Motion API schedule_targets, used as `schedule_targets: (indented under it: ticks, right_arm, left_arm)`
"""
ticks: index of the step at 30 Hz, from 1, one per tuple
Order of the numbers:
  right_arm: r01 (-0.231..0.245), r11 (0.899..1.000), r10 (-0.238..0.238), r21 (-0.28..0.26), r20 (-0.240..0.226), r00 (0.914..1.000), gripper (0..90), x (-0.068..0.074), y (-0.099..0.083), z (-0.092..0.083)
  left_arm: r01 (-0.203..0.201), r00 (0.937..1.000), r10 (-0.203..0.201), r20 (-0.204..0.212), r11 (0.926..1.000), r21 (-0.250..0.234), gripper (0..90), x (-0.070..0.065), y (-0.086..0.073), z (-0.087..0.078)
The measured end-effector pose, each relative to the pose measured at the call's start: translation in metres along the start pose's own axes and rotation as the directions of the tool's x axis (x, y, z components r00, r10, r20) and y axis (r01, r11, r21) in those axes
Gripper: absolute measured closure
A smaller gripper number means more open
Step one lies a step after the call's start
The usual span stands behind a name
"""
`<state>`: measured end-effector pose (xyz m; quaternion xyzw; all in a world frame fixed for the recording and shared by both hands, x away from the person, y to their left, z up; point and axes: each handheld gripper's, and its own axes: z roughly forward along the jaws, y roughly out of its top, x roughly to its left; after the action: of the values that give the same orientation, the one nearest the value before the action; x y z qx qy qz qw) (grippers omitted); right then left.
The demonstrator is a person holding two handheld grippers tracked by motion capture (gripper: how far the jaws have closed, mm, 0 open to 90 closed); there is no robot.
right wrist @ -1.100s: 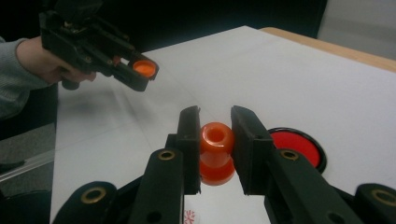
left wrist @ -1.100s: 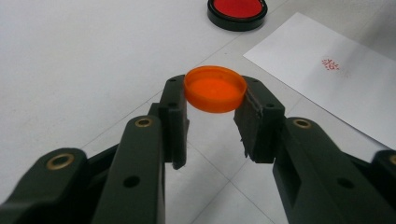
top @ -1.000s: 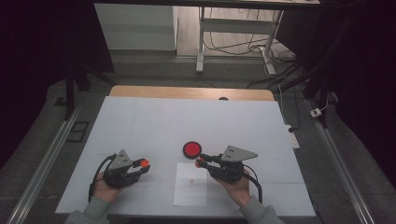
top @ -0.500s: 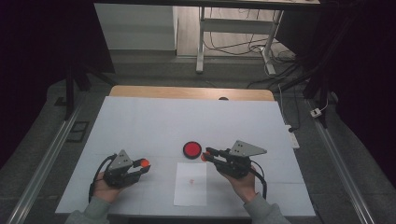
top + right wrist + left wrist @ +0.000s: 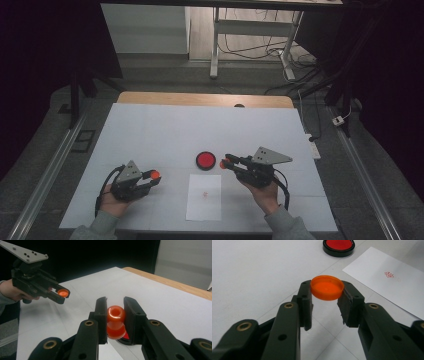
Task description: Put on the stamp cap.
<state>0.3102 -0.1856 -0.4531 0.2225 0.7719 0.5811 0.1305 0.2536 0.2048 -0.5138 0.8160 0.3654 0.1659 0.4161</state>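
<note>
My left gripper [image 5: 153, 176] rests low at the front left of the white table [image 5: 165, 130], shut on a shallow orange cap [image 5: 327, 287] whose hollow side faces up. To the right, my right gripper [image 5: 226, 163] is lifted off the table and shut on an orange knob-shaped stamp [image 5: 115, 321], next to the round red ink pad [image 5: 205, 160]. Between the hands lies a white sheet of paper [image 5: 204, 200] bearing a small red stamp mark [image 5: 205, 192]. The right gripper view also shows the left gripper [image 5: 61, 293] with the cap [image 5: 62, 292].
A wooden strip [image 5: 205, 99] edges the table's far side. Metal rails [image 5: 50, 165] run along both sides, and a power strip [image 5: 312, 145] sits off the right edge. Table legs and cables [image 5: 260, 47] stand beyond on the floor.
My right gripper, still holding the stamp, has risen a little and drifted to the right, away from the paper toward the ink pad's right side. The left gripper has stayed put.
</note>
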Motion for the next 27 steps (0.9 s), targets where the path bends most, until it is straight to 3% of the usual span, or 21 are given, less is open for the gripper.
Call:
schedule_targets:
  ticks: [11, 27]
  right_arm:
    - [0.000, 1.000, 0.000, -0.002, -0.003, 1.0000, 72.6, -0.002, 0.000, 0.000]
    - [0.002, 1.000, -0.002, -0.009, -0.007, 1.0000, 72.6, -0.001, 0.001, 0.000]
  left_arm:
    - [-0.007, 1.0000, 0.007, 0.006, 1.0000, -0.007, 64.2, -0.003, 0.003, 0.001]
    - [-0.062, 0.9968, 0.063, 0.050, 0.9978, -0.023, 64.2, -0.019, 0.027, 0.016]
